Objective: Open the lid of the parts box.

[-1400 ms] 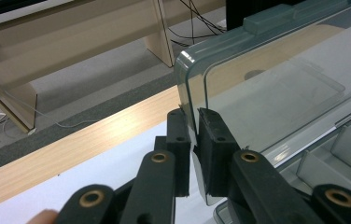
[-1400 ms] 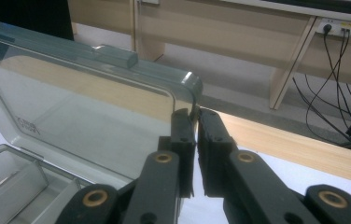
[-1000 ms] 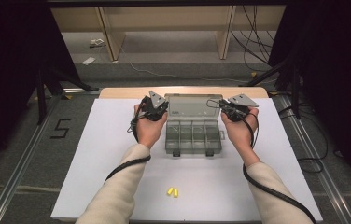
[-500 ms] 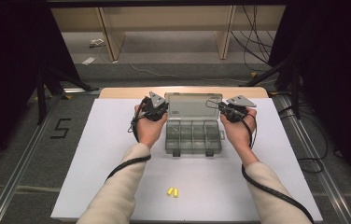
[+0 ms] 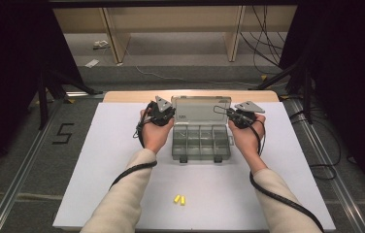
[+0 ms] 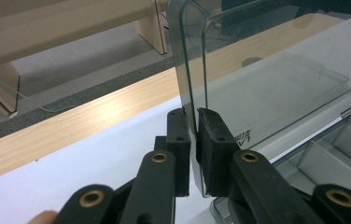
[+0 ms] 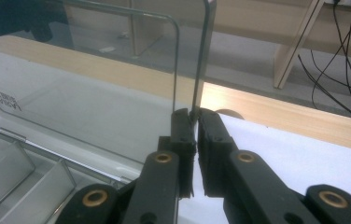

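Clear box (image 5: pixel 201 141) sits mid-bench (image 5: pixel 98 160), lid (image 5: pixel 201 110) raised upright. Left claw (image 6: pixel 193 135) pinches the lid's left edge, right claw (image 7: pixel 195 133) pinches its right edge, both clamped tight on the plastic. Two small yellow bits (image 5: pixel 179 199), maybe earplugs, lie near the front edge, well apart from the box.
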Tool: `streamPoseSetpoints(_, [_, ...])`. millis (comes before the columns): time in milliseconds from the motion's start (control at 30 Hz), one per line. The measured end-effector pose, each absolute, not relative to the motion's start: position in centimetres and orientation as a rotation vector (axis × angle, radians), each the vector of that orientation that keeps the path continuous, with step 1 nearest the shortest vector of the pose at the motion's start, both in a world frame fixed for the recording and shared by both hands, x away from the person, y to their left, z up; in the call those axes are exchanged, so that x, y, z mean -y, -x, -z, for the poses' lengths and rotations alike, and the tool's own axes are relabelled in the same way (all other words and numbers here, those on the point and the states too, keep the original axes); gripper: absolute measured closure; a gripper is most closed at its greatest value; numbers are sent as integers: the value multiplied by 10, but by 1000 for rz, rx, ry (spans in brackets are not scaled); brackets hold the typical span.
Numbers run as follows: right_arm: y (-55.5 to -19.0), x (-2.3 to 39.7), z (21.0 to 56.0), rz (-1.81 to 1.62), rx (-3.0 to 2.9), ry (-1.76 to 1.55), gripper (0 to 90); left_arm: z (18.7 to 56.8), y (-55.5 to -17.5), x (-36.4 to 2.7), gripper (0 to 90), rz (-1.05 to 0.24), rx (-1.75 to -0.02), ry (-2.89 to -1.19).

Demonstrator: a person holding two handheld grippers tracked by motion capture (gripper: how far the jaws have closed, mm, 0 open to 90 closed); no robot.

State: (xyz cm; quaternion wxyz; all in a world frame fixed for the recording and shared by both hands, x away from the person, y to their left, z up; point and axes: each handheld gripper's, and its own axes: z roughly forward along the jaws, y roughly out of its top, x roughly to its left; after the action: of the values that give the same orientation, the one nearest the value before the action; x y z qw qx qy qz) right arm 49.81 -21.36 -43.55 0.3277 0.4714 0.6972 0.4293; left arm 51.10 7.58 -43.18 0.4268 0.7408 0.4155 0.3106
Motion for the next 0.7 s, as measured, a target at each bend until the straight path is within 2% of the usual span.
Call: streamPoseSetpoints(700, [-505, 213, 443, -1098, -1848, -1252, 859, 440, -518, -76, 827, -748, -1060, -1869])
